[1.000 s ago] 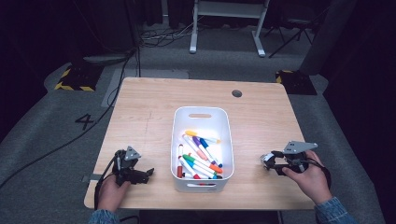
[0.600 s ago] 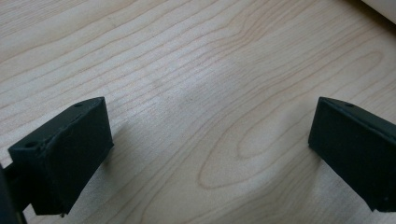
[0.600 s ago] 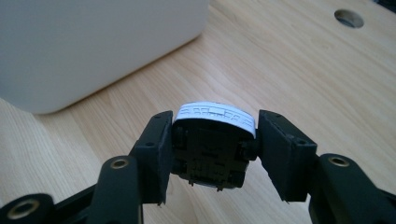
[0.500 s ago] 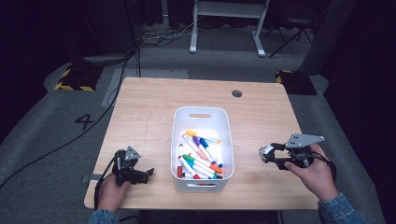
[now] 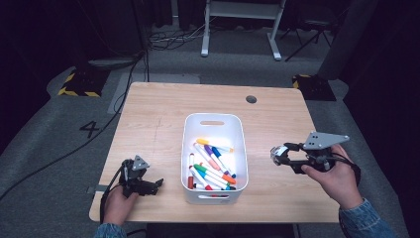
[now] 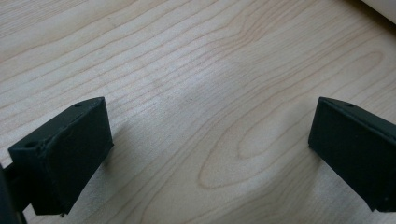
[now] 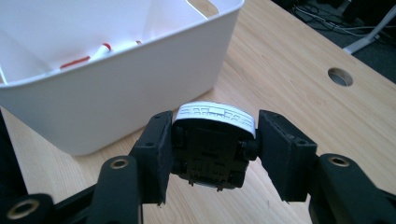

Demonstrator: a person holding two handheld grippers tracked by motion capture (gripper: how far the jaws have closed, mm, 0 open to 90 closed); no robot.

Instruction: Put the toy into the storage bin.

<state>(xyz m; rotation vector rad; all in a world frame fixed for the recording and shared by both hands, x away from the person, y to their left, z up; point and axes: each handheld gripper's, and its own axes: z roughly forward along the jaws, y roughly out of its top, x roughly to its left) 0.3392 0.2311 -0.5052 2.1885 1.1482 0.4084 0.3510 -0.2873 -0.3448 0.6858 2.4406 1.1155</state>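
A white bin (image 5: 213,119) stands mid-table and holds several coloured markers (image 5: 210,166). My right gripper (image 5: 278,155) hovers above the table just right of the bin, pointing at it. It is shut on a small black device with a white rounded top (image 5: 275,152). In the right gripper view the device (image 7: 212,140) sits squarely between the pads of my right gripper (image 7: 212,151), with the bin's wall (image 7: 116,93) close ahead. My left gripper (image 5: 157,184) rests low on the table left of the bin. Its jaws stand wide open over bare wood (image 6: 205,154).
The light wooden table (image 5: 158,114) has a round cable hole (image 5: 251,99) near its far right edge, also seen as the hole (image 7: 340,76) beyond the device. Dark floor, cables and a stand's legs lie behind the table.
My right gripper has risen off the table with the black and white device and edged toward the bin. The left gripper has stayed where it was.
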